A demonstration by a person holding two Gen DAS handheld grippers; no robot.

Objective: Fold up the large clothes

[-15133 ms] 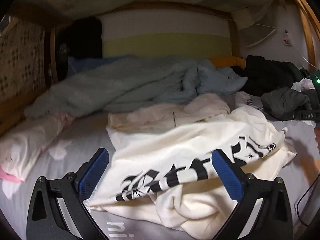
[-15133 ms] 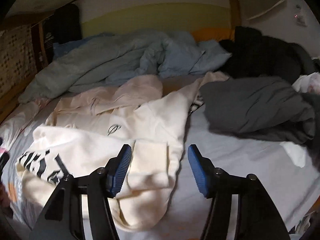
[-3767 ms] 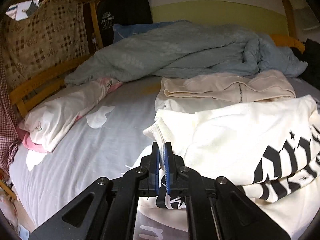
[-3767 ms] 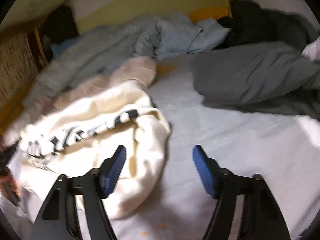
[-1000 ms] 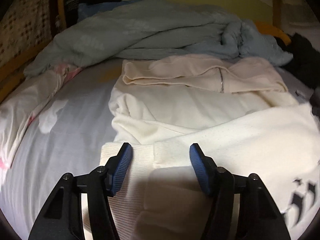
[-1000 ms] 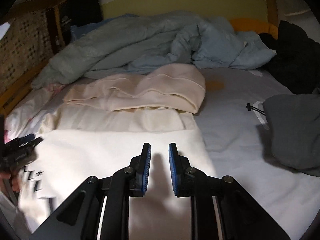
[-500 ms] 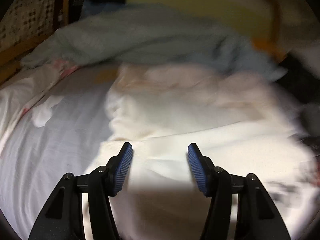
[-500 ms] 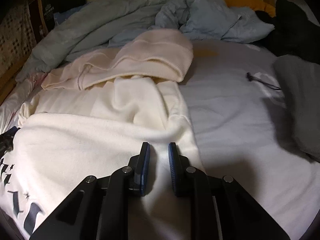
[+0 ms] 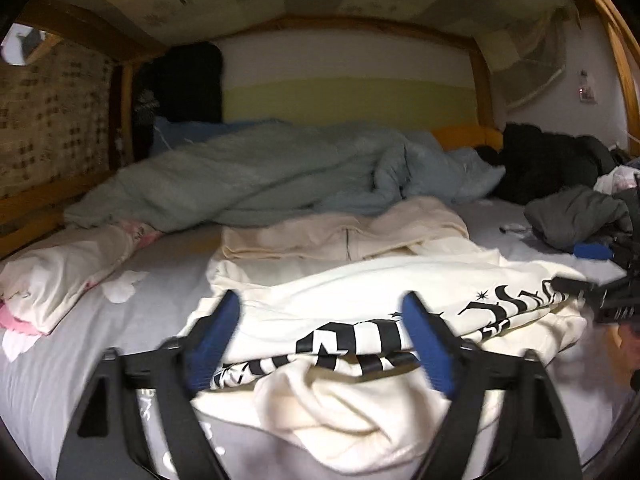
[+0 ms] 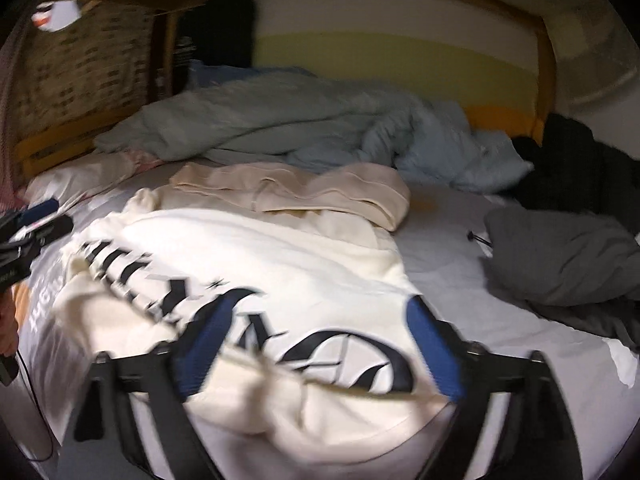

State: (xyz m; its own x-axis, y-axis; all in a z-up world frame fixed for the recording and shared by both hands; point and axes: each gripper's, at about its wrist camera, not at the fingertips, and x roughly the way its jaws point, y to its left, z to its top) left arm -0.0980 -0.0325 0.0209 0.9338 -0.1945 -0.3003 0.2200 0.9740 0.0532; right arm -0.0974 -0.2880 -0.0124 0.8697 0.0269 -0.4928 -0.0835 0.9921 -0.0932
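Across the whole bed (image 9: 80, 360), under its pale grey sheet, lies everything I work with. Along the far side sprawls a rumpled blue-green duvet (image 9: 260, 176), the largest heap. Nearer, at the middle of the bed, the cream sweatshirt (image 9: 360, 288) with black lettering lies folded over on itself, printed side up, a plain sleeve or hem bunched at the near edge. Just behind it, touching its far edge, sits a folded beige zip jacket (image 9: 340, 232). To the right lie a dark grey garment (image 10: 560, 256) and, beyond it, a black one (image 10: 572, 168). On the left edge rests a white pillow with pink print (image 9: 60, 264).

With my left jaws (image 9: 320, 340) I am opening wide above the lettered edge, and my blue pads (image 9: 212, 332) grip nothing. My right jaws (image 10: 320, 348) are opening too, spread over the sweatshirt's printed corner; that view is blurred, yet the cloth lies loose between the 2 pads, unpinched.
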